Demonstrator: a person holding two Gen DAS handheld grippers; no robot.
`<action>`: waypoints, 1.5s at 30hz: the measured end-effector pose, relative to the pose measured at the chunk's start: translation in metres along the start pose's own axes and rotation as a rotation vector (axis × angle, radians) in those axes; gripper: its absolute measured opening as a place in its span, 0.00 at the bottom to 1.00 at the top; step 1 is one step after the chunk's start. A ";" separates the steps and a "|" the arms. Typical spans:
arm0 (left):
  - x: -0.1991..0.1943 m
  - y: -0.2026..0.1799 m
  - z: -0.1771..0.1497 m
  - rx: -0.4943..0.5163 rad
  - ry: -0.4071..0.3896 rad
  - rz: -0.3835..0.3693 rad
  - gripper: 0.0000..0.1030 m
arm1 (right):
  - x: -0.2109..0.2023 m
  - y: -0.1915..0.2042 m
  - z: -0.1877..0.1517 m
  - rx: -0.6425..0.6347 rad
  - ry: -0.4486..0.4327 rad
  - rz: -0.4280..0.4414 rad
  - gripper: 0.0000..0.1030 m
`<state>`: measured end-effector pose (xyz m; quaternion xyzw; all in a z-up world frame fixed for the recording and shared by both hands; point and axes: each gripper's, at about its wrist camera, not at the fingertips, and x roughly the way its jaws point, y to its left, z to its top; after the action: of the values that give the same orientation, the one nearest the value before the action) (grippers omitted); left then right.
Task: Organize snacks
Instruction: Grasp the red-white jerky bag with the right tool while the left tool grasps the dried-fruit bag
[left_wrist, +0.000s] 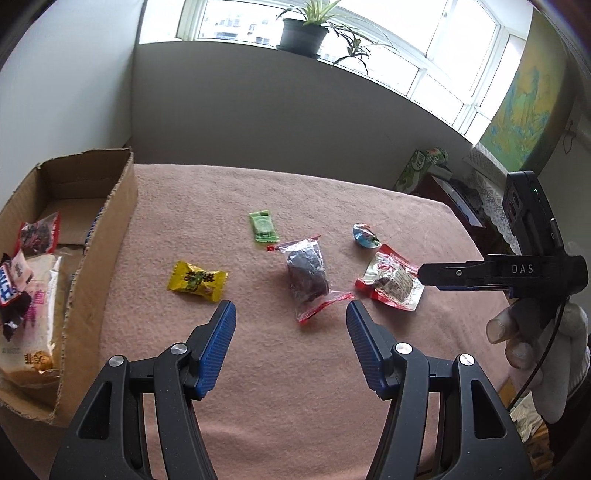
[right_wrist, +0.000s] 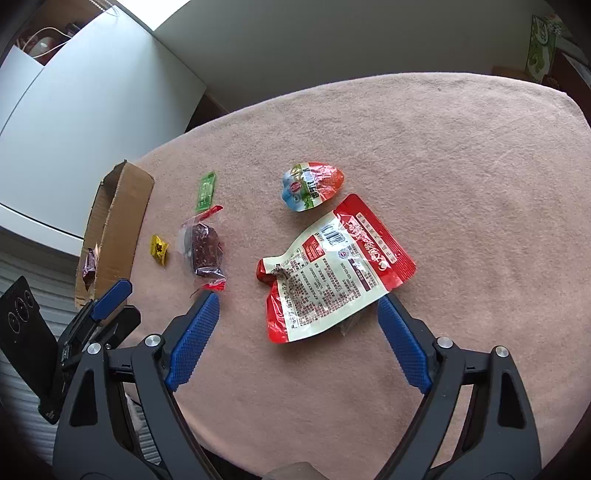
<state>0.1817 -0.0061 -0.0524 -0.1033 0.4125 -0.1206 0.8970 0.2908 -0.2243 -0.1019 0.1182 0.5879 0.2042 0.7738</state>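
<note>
On the pink cloth (left_wrist: 295, 369), loose snacks lay beside the cardboard box (left_wrist: 107, 229), so we held our right gripper (right_wrist: 295, 306), jaws wide and empty, over the red pouch (right_wrist: 332, 269), and our left gripper (left_wrist: 291, 314), half-spread and empty, near the clear packet (left_wrist: 308, 275).

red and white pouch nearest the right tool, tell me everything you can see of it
The red and white pouch is a flat, glossy, crinkled packet lying on the pink cloth, printed side up with a barcode and dense text. Its borders are red and one corner is torn open. It lies between the right tool's open fingers, which do not press it.
</note>
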 end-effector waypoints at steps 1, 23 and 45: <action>0.003 -0.002 0.001 0.004 0.005 -0.009 0.60 | 0.003 -0.001 0.004 0.015 0.014 0.004 0.87; 0.028 0.015 0.013 0.015 0.042 -0.063 0.60 | 0.019 -0.010 0.013 0.117 0.139 0.001 0.87; 0.034 0.015 0.012 0.022 0.049 -0.055 0.58 | 0.082 0.055 0.047 -0.132 0.125 -0.263 0.89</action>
<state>0.2140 -0.0013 -0.0732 -0.1017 0.4302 -0.1521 0.8840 0.3449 -0.1356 -0.1356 -0.0237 0.6305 0.1462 0.7619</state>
